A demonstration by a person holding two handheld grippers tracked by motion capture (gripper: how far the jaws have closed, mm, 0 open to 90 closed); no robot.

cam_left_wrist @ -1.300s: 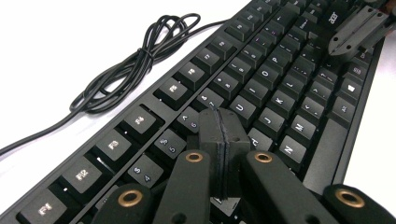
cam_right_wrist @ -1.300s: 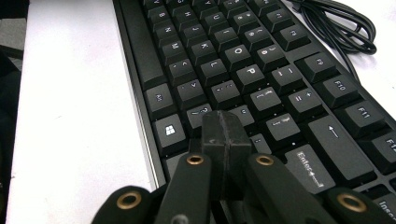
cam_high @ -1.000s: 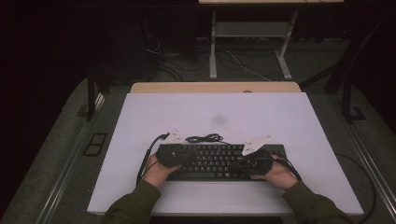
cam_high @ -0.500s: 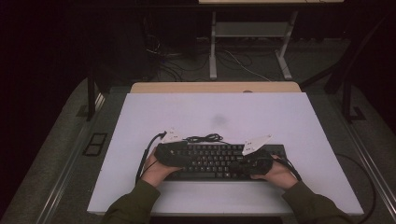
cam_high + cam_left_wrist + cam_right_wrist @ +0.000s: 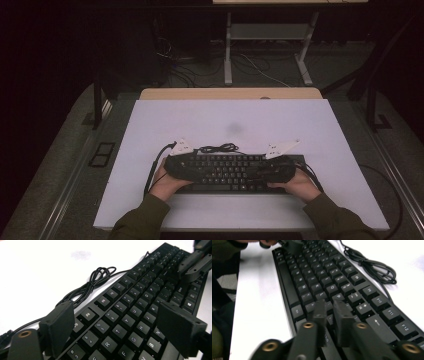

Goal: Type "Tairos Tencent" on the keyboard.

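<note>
Black keyboard (image 5: 227, 172) lies flat on white desk (image 5: 225, 125), near front edge, its bundled cable (image 5: 218, 148) just behind. Left claw (image 5: 117, 325) over keys w/ jaws just opened wide, nothing gripped. Right claw (image 5: 329, 312) above right-end keys, jaws just parting to a narrow gap, empty.

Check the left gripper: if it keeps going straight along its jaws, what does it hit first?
Most likely the other gripper: the left gripper, jaws open over the black keyboard, points along the key rows toward it. If angled down at all, the keys come first; depth is unclear.
</note>
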